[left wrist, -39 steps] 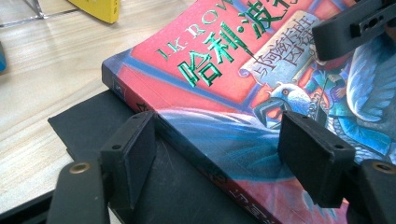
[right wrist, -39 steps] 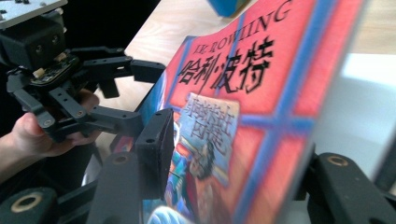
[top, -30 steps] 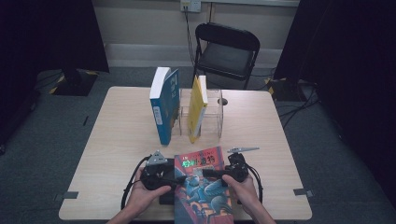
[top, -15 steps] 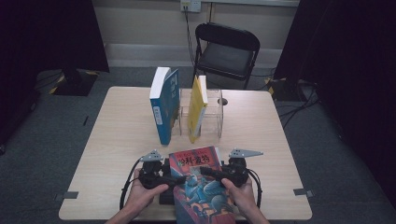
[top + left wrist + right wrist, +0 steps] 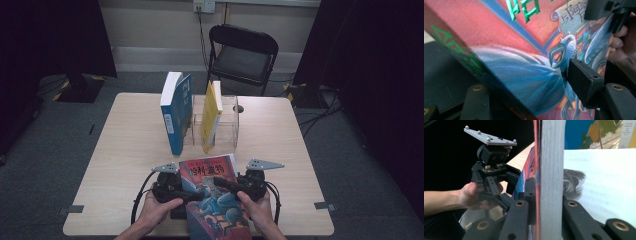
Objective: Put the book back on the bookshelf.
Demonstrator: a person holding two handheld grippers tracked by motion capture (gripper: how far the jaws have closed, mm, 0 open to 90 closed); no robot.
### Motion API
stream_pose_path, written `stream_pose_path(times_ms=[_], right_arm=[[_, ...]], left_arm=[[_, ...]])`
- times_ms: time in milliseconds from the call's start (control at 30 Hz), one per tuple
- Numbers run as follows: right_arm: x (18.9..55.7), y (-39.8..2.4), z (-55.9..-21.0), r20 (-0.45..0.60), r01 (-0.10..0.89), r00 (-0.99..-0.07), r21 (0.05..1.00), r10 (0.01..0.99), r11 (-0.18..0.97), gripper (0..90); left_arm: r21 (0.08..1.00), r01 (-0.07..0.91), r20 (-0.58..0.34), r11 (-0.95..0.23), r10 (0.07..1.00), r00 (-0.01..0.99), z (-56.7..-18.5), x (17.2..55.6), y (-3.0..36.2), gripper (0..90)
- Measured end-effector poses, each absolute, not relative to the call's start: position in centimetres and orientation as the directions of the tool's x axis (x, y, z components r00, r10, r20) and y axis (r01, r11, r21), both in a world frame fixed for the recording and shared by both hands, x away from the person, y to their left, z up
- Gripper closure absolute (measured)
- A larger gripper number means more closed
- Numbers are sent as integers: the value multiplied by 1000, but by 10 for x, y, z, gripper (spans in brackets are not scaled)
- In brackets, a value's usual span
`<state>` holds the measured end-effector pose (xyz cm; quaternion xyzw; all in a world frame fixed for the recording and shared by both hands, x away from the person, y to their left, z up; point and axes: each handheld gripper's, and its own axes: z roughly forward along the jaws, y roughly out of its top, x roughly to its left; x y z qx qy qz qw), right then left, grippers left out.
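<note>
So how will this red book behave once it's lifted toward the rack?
The red book is thick, as its page edge in the right gripper view shows, so probably stiff and fairly heavy. The right gripper clamps that edge; the glossy cover may slip. The left gripper straddles the spine side, steadying it.

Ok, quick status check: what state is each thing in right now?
Red illustrated book: lifted at the table's near edge, gripped from both sides.
Left gripper: jaws just closing on the book's spine edge.
Right gripper: shut on the book's page edge.
Blue book: upright beside the clear rack.
Yellow book: leaning in the rack.
Clear rack: upright.
Chair: unfolded.
</note>
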<state>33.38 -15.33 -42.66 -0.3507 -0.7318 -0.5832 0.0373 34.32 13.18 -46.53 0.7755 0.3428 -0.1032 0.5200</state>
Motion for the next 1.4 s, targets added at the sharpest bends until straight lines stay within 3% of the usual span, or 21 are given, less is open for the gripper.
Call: stream_pose_path(times_ms=[200,400,467,600,733,1033,1167,1267,1400], right_arm=[[334,-150,-420,463,545,-750,838,472,43,814],[335,-154,-419,479,546,-747,838,461,14,813],[336,-156,-415,473,538,-750,843,461,10,812],[338,-159,-405,454,517,-751,856,479,0,812],[341,-158,-392,439,502,-753,865,491,-3,808],[346,-155,-364,404,436,-764,898,503,-58,800],[349,-149,-351,366,397,-788,917,495,-46,746],[348,-148,-354,352,386,-790,922,502,-39,706],[342,-157,-355,332,372,-767,927,549,-41,509]], left_arm=[[736,643,-522,-210,428,738,-462,348,128,311],[746,645,-555,-168,379,741,-452,350,137,521],[771,610,-518,-187,373,770,-443,348,137,597],[818,538,-435,-202,394,809,-422,343,133,653],[844,499,-397,-194,399,827,-410,344,133,676],[911,345,-212,-224,465,860,-368,347,133,703],[939,255,-109,-231,504,857,-365,345,137,745],[947,242,-112,-212,490,864,-368,343,137,745],[951,221,-94,-215,480,872,-368,335,133,741]])
